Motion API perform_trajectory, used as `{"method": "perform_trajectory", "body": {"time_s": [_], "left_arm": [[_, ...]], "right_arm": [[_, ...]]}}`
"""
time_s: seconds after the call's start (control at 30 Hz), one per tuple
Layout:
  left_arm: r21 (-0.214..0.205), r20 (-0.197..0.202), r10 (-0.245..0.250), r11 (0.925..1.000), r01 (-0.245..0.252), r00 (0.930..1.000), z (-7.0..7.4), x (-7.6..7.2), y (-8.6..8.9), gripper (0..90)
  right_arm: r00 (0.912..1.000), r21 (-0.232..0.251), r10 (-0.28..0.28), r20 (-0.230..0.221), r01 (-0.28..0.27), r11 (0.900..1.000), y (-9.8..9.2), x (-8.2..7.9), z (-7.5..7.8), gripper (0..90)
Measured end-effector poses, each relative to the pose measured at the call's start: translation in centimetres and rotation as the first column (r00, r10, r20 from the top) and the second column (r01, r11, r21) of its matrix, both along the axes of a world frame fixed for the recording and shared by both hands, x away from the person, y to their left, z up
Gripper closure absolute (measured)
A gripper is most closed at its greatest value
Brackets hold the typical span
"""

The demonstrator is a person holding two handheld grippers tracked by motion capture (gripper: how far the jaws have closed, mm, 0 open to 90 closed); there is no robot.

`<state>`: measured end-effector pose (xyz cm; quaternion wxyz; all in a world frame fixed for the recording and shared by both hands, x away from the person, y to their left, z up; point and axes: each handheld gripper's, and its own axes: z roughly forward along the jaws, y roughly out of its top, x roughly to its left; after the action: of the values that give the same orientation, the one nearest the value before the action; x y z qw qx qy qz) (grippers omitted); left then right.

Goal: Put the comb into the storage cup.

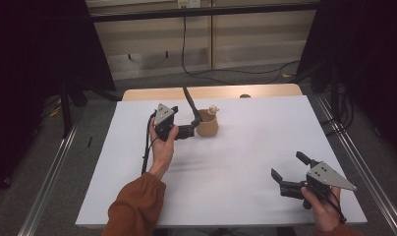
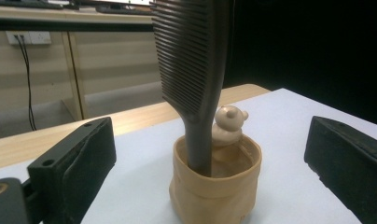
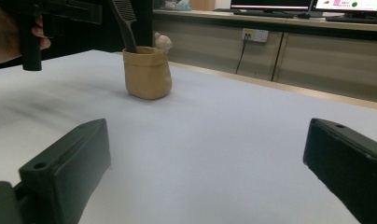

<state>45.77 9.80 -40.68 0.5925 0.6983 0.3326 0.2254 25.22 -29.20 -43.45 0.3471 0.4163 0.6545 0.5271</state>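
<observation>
1. While the left gripper (image 1: 190,129) stands near the far edge of the desk (image 1: 245,147), its jaws are wide apart and press on nothing; in the left gripper view the cup sits between them, with free space on both sides.
2. The cup (image 1: 207,125) is a small tan holder with a soft, folded rim, and it stands upright on the white desk, closer to the far edge than to the near one and a little left of the middle.
3. A dark comb (image 2: 196,70) stands in the cup with its handle down and its teeth up, and it leans against the rim on the side toward the left gripper.
4. A small bear figure (image 2: 227,125) in a pale colour sits at the far side of the cup's rim, just behind the comb.
5. The person's left hand (image 1: 163,145) holds the left gripper, and an orange sleeve (image 1: 136,206) covers the forearm that comes from the near edge.
6. The right gripper (image 1: 287,172) rests near the near right corner of the desk, well apart from the cup, and points toward the left side.
7. Its jaws are also spread wide, and between them there is bare desk.
8. The right hand (image 1: 323,206) holds it at the near edge.
</observation>
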Motion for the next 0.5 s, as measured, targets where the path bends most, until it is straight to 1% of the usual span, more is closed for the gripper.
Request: {"method": "perform_trajectory", "body": {"time_s": [0.07,0.1,0.17,0.2,0.27,0.3,0.33,0.4,0.43,0.47,0.5], "left_arm": [[-0.005,-0.004,-0.005,1.0000,0.005,1.0000,0.0,-0.3,0.1,2.2],[0.001,-0.002,-0.005,1.0000,0.005,1.0000,0.1,-0.5,0.2,2.2],[-0.011,-0.001,-0.002,0.9999,0.002,1.0000,0.2,-0.8,0.5,2.2],[-0.017,-0.007,-0.005,0.9998,0.005,1.0000,0.2,-0.9,0.7,2.1],[-0.010,-0.011,-0.007,0.9999,0.007,0.9999,0.3,-1.2,1.0,1.8],[-0.022,-0.017,-0.011,0.9997,0.011,0.9998,0.3,-1.2,1.1,0.9],[-0.030,-0.017,-0.006,0.9995,0.005,0.9998,0.4,-1.3,1.2,1.0],[-0.037,-0.006,0.005,0.9993,-0.005,1.0000,0.5,-1.6,1.3,1.2],[-0.030,0.004,0.012,0.9995,-0.012,0.9999,0.5,-1.8,1.3,1.5],[-0.025,0.005,0.011,0.9996,-0.011,0.9999,0.6,-2.0,1.4,1.6],[-0.030,0.007,0.005,0.9995,-0.005,1.0000,0.6,-2.2,1.5,1.6]], "right_arm": [[1.0000,0.004,0.000,-0.001,0.000,1.0000,0.0,0.0,-0.1,0.0],[1.0000,0.005,-0.003,-0.004,0.003,1.0000,-0.1,0.0,-0.1,0.0],[1.0000,0.006,-0.003,-0.005,0.003,1.0000,-0.1,0.0,-0.1,0.0],[1.0000,0.006,-0.007,-0.004,0.007,1.0000,-0.1,0.0,-0.1,0.1],[1.0000,0.006,-0.009,-0.002,0.009,0.9999,-0.2,-0.1,-0.1,0.1],[1.0000,0.005,-0.009,-0.001,0.009,0.9999,-0.2,-0.1,-0.1,0.1],[0.9999,0.002,-0.011,-0.001,0.011,0.9999,-0.2,-0.1,-0.1,0.0],[0.9999,0.000,-0.011,-0.002,0.011,0.9999,-0.2,-0.1,-0.1,0.1],[0.9999,0.000,-0.012,-0.001,0.012,0.9999,-0.2,-0.1,-0.1,0.0],[0.9999,0.001,-0.011,0.000,0.011,0.9999,-0.2,-0.1,-0.1,0.1],[0.9999,0.001,-0.011,0.000,0.011,0.9999,-0.2,-0.1,-0.1,0.0]]}}
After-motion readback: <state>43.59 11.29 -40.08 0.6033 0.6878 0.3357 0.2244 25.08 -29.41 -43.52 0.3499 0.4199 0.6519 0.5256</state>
